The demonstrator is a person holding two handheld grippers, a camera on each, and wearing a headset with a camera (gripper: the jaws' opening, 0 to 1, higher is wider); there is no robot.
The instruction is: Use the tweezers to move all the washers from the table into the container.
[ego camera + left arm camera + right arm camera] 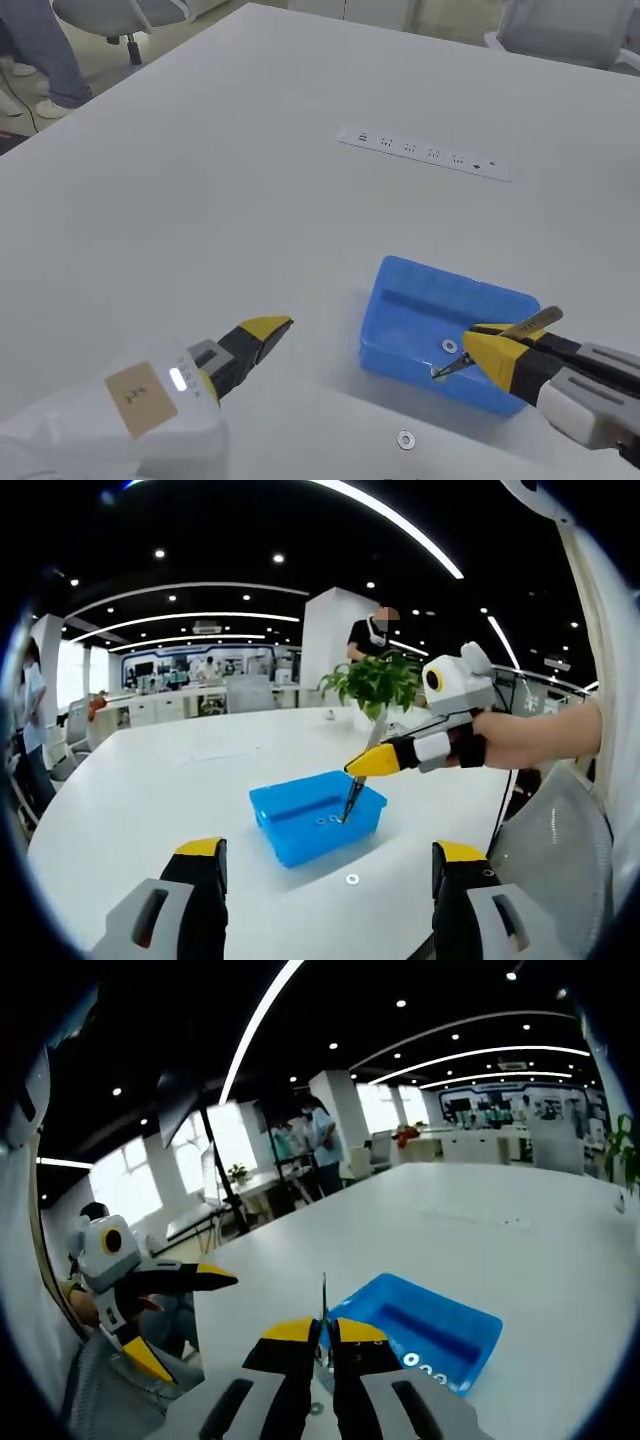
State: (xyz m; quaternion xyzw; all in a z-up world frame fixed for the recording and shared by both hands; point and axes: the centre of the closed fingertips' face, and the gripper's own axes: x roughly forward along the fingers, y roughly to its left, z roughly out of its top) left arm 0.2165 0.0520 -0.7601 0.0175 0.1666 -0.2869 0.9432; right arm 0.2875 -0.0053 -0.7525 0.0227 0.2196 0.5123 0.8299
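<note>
One washer (pixel 405 439) lies on the table (pixel 200 200) just in front of the blue container (pixel 410 290), which holds more washers (pixel 449 346). The right hand-held gripper (pixel 482 345) is clamped on the tweezers (pixel 455 364), whose tips point down inside the container. The left hand-held gripper (pixel 268 328) hangs above the table, jaws apart.

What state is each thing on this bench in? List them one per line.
left gripper, open, holding nothing
right gripper, shut on the tweezers
tweezers, held, tips down inside the container
container, open-topped, with washers inside
loose washer, flat on the table, outside the container
</note>
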